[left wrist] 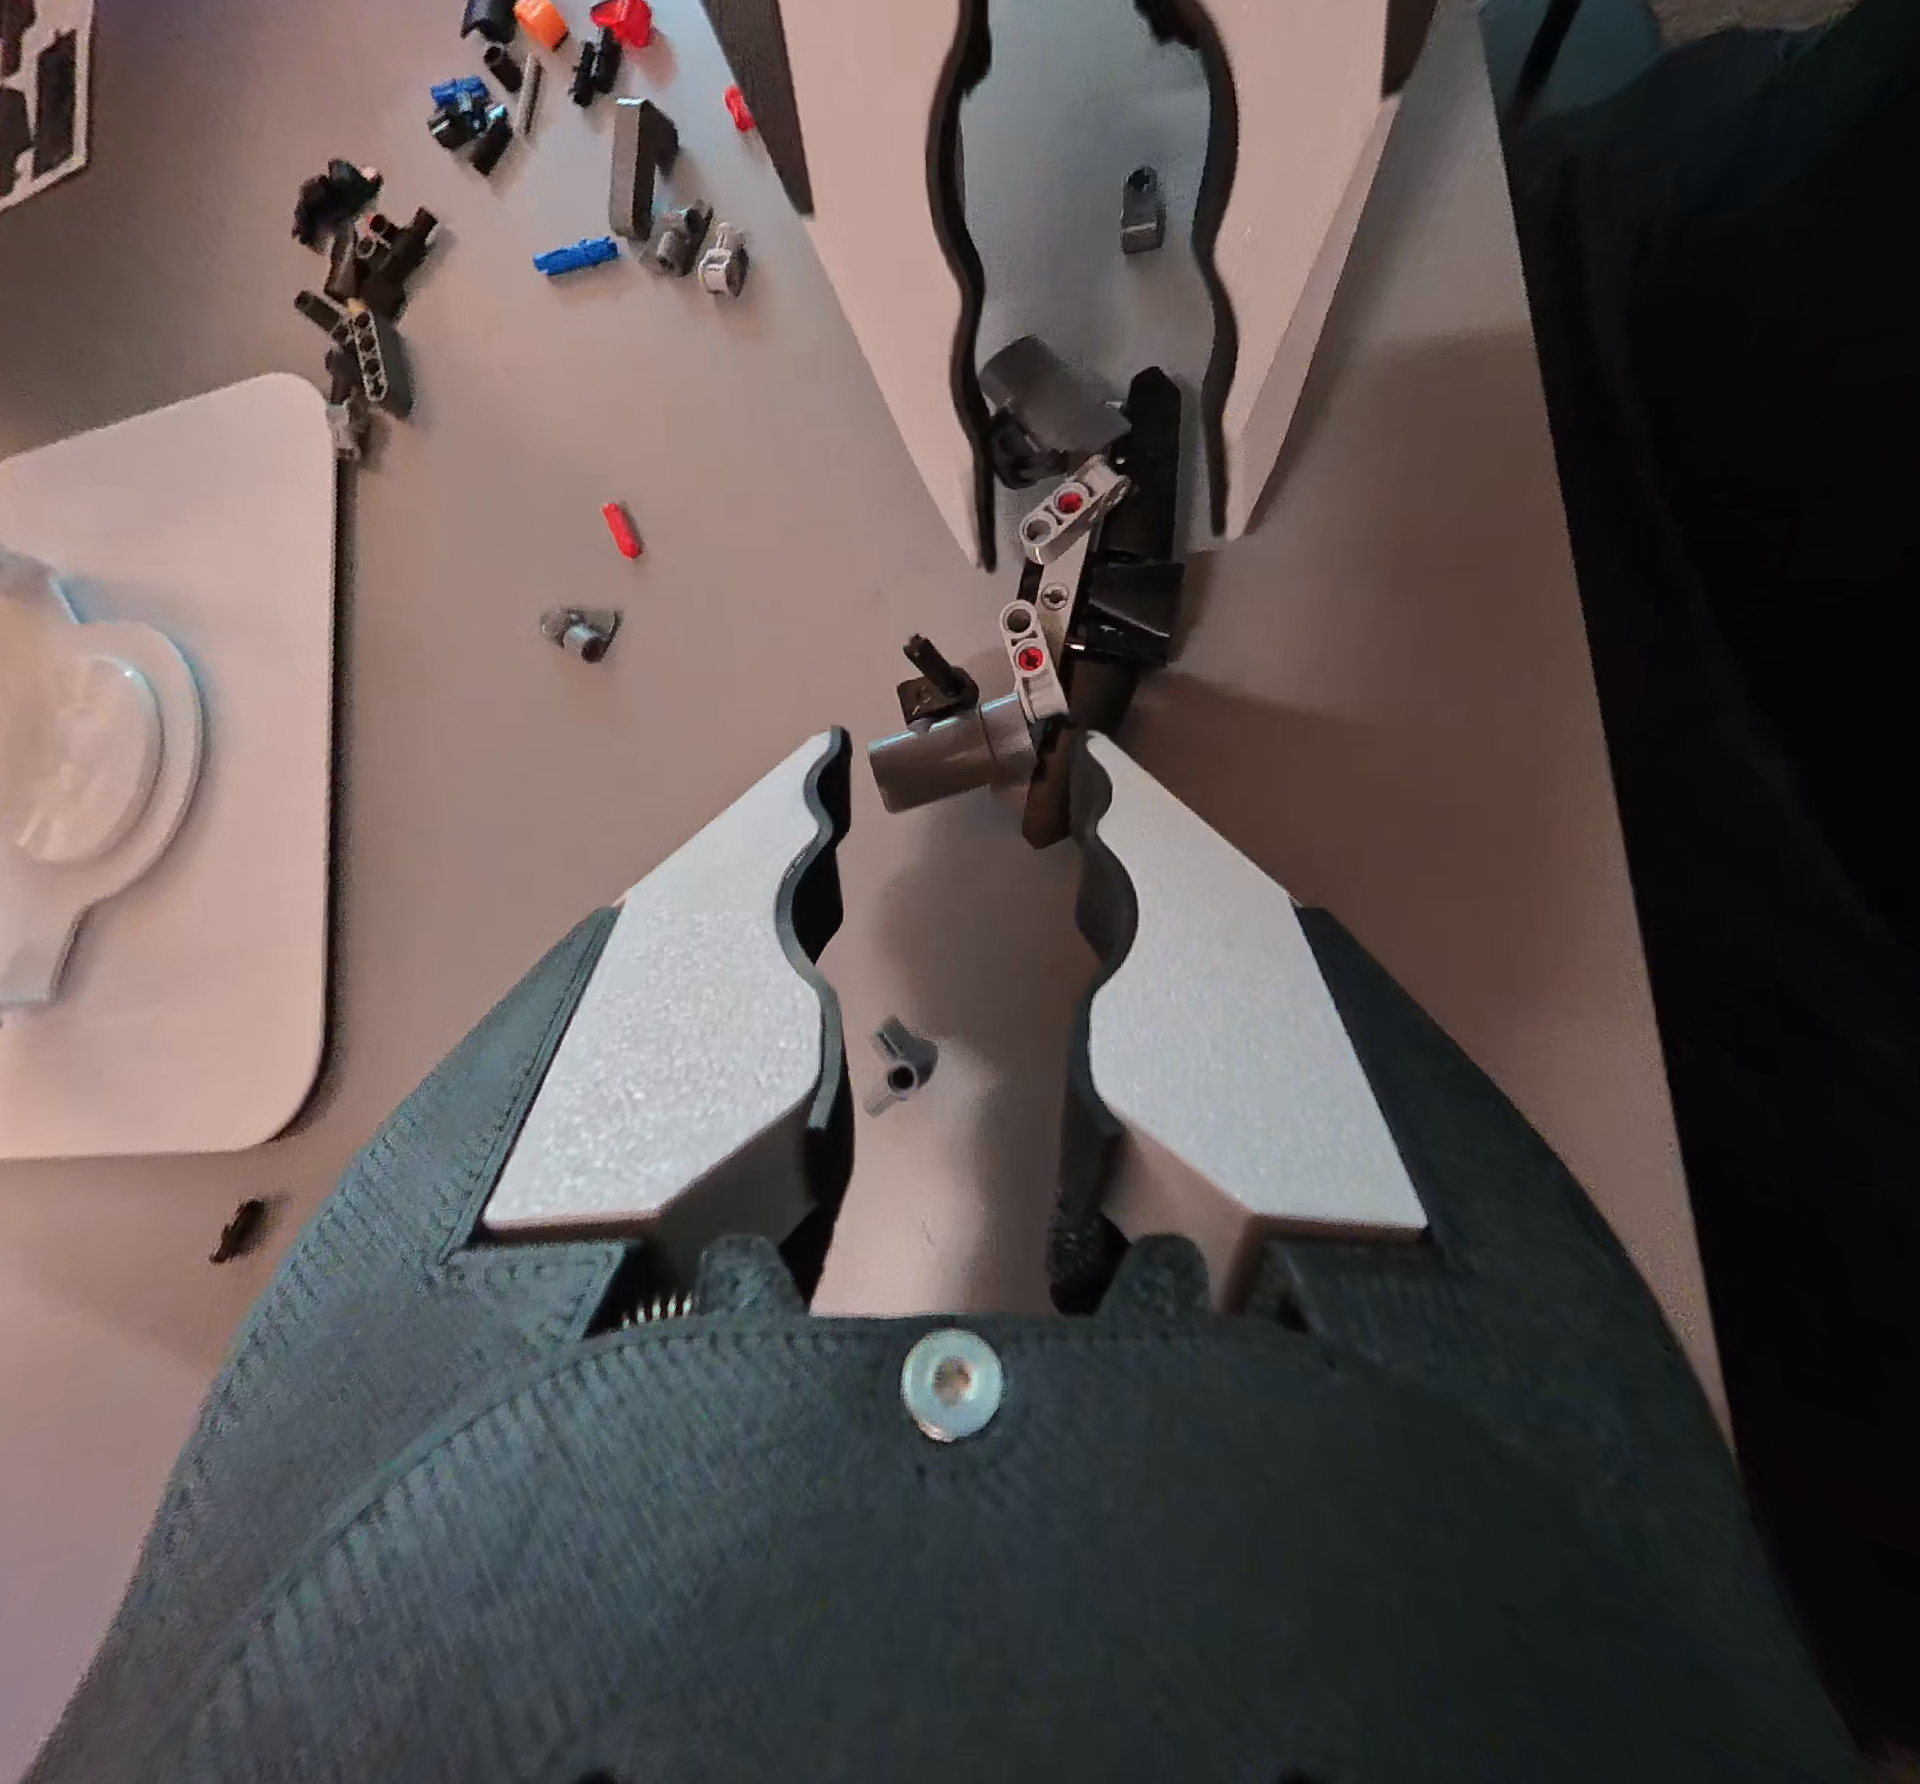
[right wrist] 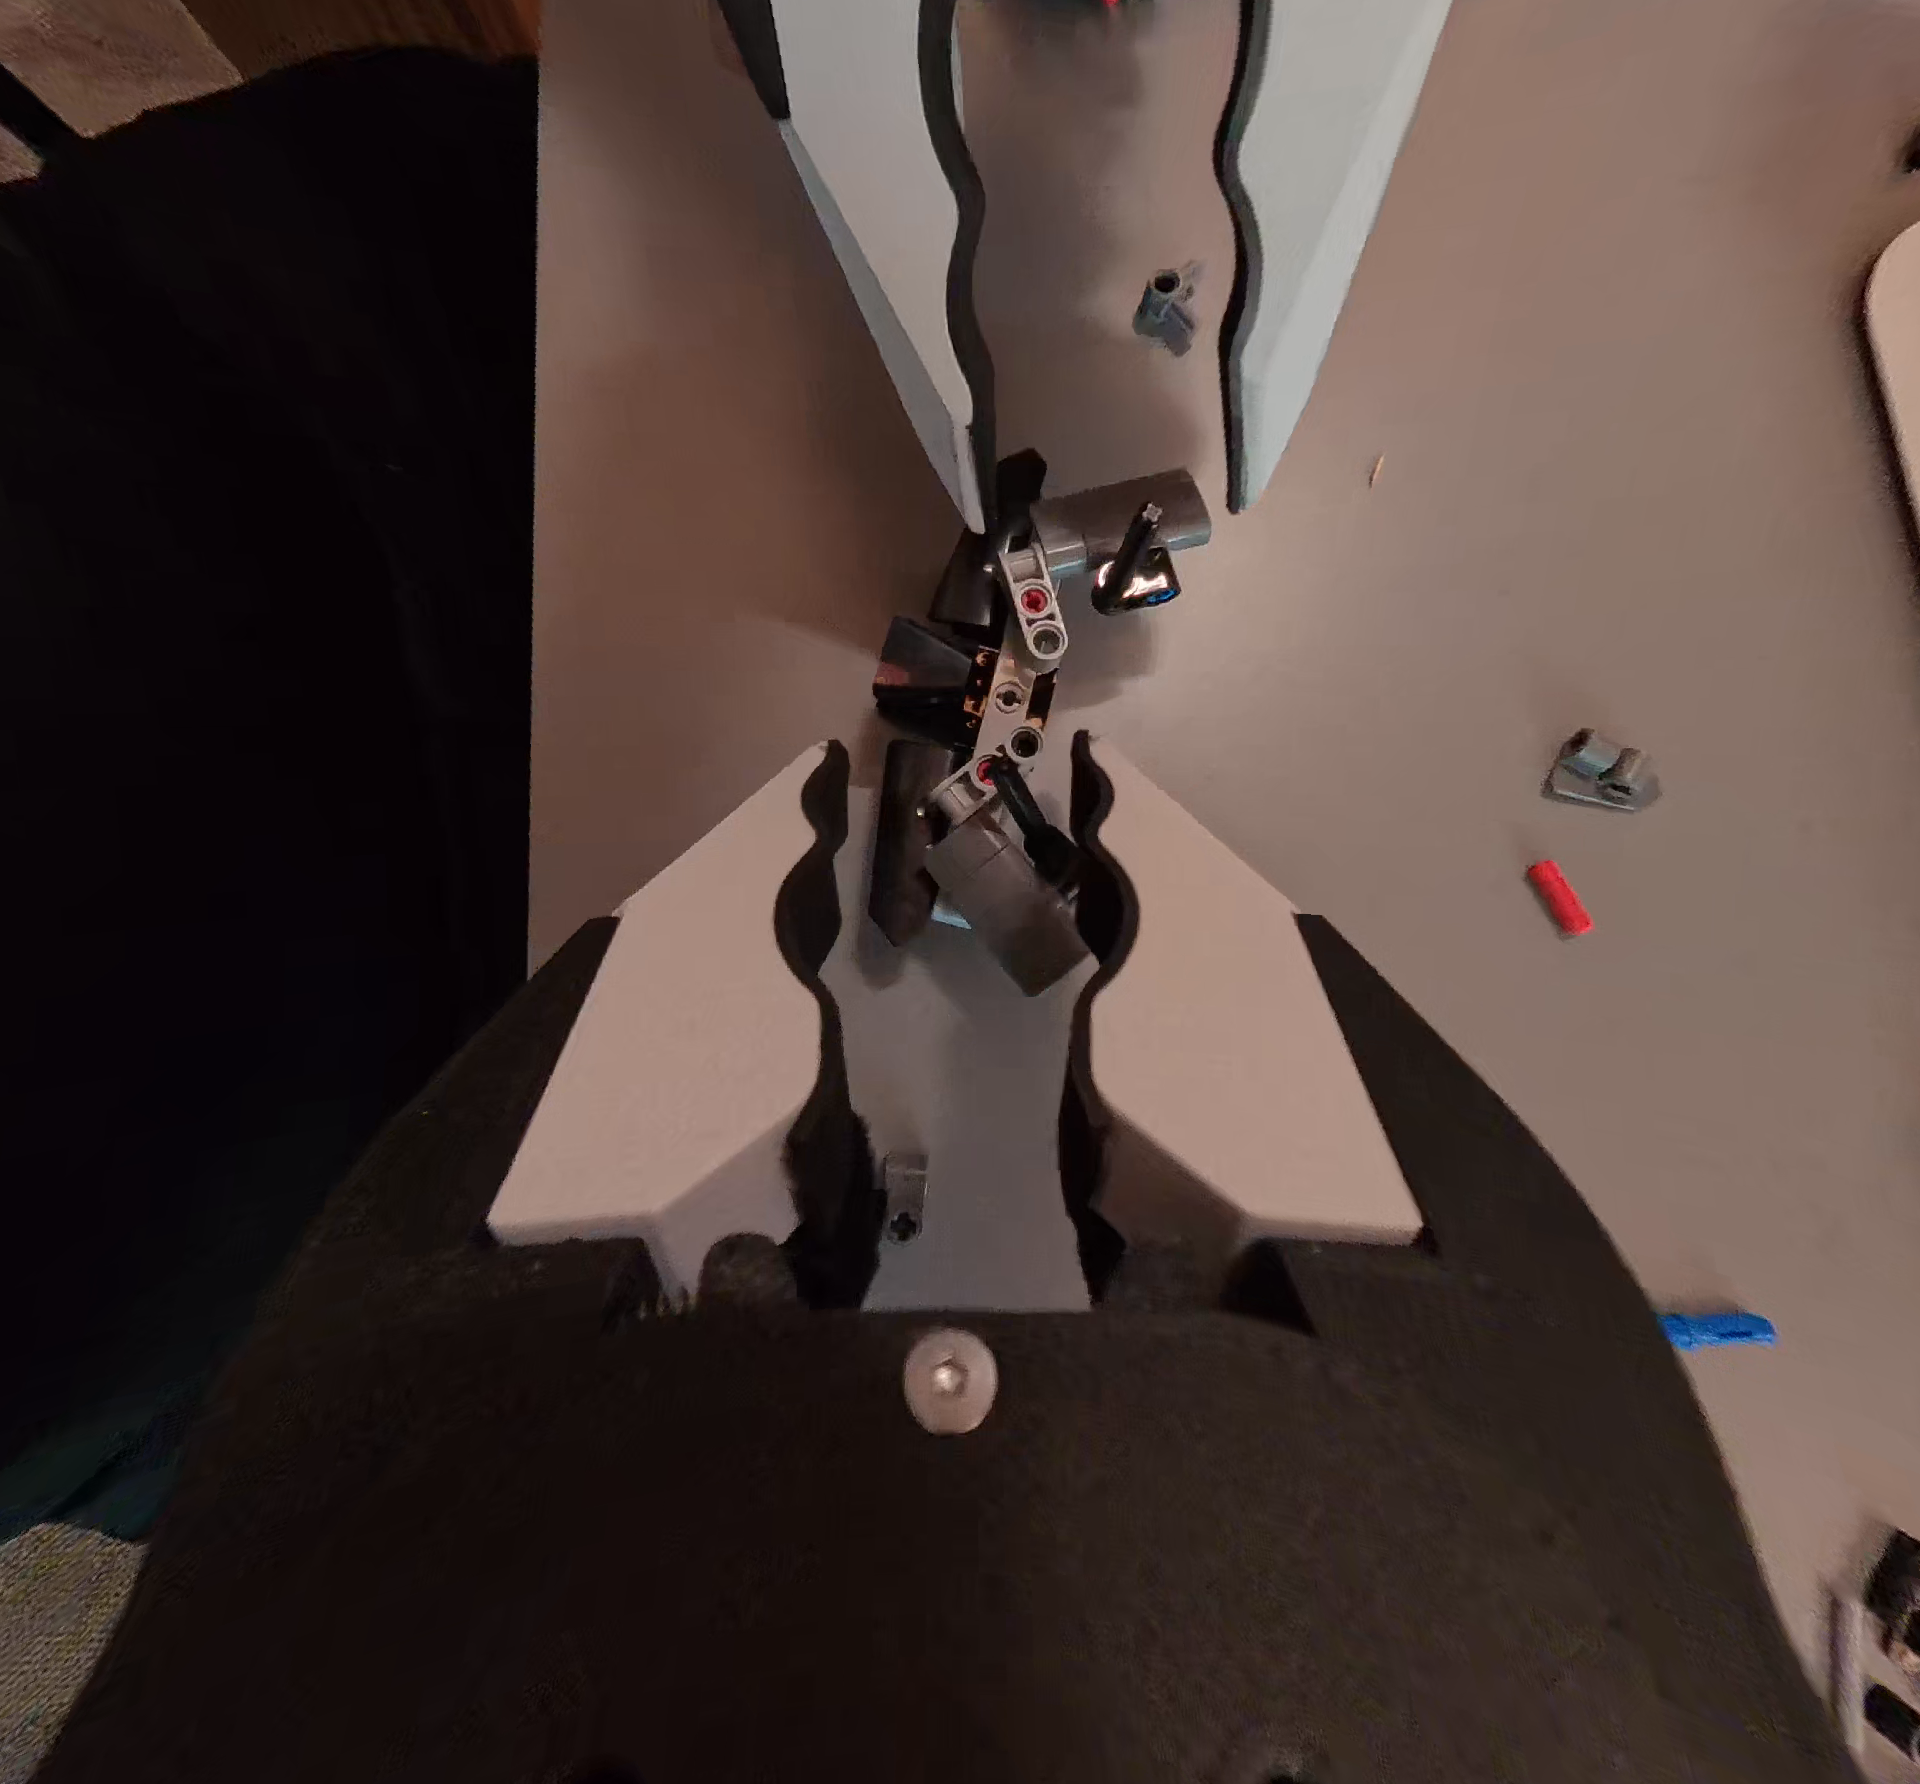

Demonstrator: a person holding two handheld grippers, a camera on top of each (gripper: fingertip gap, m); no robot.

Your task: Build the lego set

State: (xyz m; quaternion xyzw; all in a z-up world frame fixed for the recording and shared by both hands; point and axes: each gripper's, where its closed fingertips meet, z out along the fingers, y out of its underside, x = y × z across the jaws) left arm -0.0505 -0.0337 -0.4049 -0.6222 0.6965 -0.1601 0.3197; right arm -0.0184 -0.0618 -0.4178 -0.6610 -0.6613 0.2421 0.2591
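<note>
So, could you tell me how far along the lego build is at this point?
Partly done: a black-and-grey assembly is already joined, lying on the table. In hand: it lies between the left gripper and right gripper, both open around its ends, neither clamped. Left: many loose pieces are unattached, including a red pin and a grey connector.

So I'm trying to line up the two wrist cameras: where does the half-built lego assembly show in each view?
Left wrist view: the lego assembly lies just above centre, running from the left gripper up to the right gripper.
Right wrist view: it lies at centre, its near end between the right gripper's fingertips.
Shared landmark: the loose red pin, left of the assembly in the left view, right of it in the right view.
</note>
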